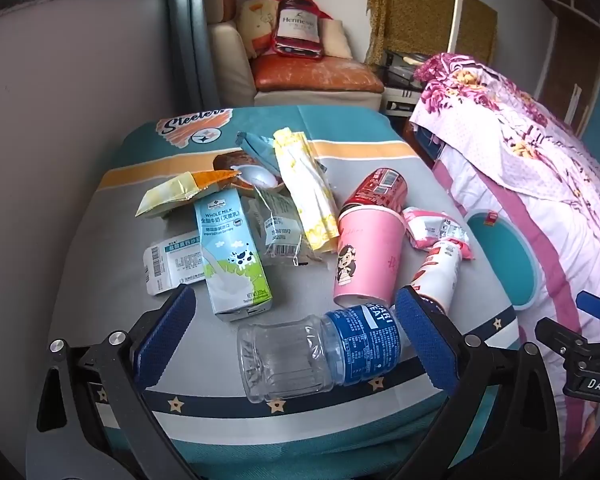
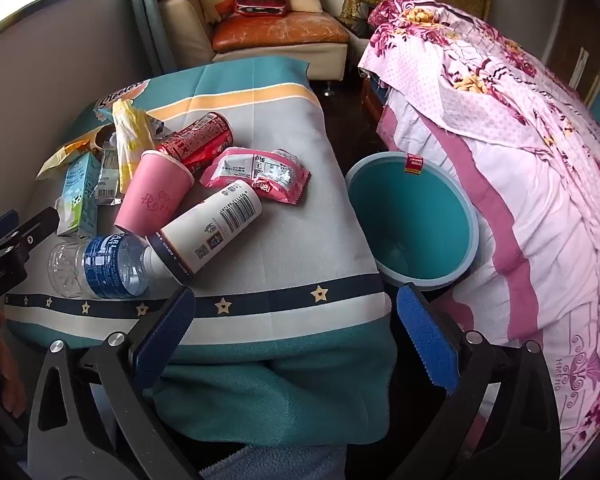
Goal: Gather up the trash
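Left wrist view
- Left tongs (image 1: pixel 294 334): spread wide, holding nothing; tilted down over the near edge of the counter (image 1: pixel 300 280).
- Clear bottle (image 1: pixel 320 354): lying on its side between the two pads, apart from the left one; whether the right one touches it I cannot tell.
- Milk carton (image 1: pixel 232 256): lying flat, just beyond the bottle.
- Pink cup (image 1: pixel 366 256): tipped over, rim pointing away, near the middle.
- Red can (image 1: pixel 378 190): on its side behind the cup.
- White bottle (image 1: pixel 438 276): on its side to the right of the cup.
- Pink wrapper (image 1: pixel 432 226): crumpled, between can and white bottle.
- Yellow wrapper (image 1: pixel 306 188): long and crumpled, farther back, among more packets and a white box.

Right wrist view
- Right tongs (image 2: pixel 296 336): spread wide, holding nothing; hanging over the front edge of the counter, clear of all the litter.
- Bin (image 2: pixel 414 220): teal, standing on the floor between the counter and the bed (image 2: pixel 520 160), just right of the counter.
- Bin contents: what shows of the inside is bare.
- Litter: clear bottle, white bottle, pink cup, red can, pink wrapper and milk carton all on the counter.

Progress
- Done: nothing binned, as far as can be seen.
- Left: every piece; the clear bottle looks the likely first pick.
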Motion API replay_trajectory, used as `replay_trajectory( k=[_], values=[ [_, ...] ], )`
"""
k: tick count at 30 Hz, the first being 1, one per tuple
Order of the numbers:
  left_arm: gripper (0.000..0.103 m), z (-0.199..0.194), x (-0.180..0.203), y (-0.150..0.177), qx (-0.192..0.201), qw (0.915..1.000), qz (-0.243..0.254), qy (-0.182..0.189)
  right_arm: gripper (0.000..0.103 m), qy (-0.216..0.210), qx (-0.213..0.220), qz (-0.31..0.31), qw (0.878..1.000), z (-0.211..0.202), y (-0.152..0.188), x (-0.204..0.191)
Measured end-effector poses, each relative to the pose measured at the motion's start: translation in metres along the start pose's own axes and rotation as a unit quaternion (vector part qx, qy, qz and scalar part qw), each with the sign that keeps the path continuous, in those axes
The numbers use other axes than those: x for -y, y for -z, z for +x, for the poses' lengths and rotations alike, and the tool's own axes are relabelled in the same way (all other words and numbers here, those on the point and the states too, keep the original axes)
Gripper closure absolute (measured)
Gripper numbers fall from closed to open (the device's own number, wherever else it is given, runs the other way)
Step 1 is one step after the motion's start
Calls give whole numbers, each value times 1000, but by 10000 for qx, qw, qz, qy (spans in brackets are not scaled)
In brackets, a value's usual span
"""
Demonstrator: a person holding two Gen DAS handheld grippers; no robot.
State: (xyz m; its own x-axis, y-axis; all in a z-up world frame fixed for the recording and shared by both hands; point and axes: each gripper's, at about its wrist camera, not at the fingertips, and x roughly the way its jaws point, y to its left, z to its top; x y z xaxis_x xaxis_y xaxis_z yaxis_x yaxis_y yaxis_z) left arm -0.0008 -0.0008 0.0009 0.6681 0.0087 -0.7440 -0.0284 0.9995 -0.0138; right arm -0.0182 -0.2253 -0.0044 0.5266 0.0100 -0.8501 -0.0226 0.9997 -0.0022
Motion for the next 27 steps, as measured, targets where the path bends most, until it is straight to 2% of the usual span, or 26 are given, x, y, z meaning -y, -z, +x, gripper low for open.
replay_trajectory(
  k=[4,10,27],
  values=[
    [3,-9,6,3,131,9999,38,-3,6,-13,-12,6,10000,-1,-1,1],
    [3,-3,3,-3,-81,9999,12,86,6,7,21,30,10000,2,-3,3],
    [3,-5,4,-4,-46,9999,44,138,6,-37,-43,104,9999,3,-3,1]
  ],
)
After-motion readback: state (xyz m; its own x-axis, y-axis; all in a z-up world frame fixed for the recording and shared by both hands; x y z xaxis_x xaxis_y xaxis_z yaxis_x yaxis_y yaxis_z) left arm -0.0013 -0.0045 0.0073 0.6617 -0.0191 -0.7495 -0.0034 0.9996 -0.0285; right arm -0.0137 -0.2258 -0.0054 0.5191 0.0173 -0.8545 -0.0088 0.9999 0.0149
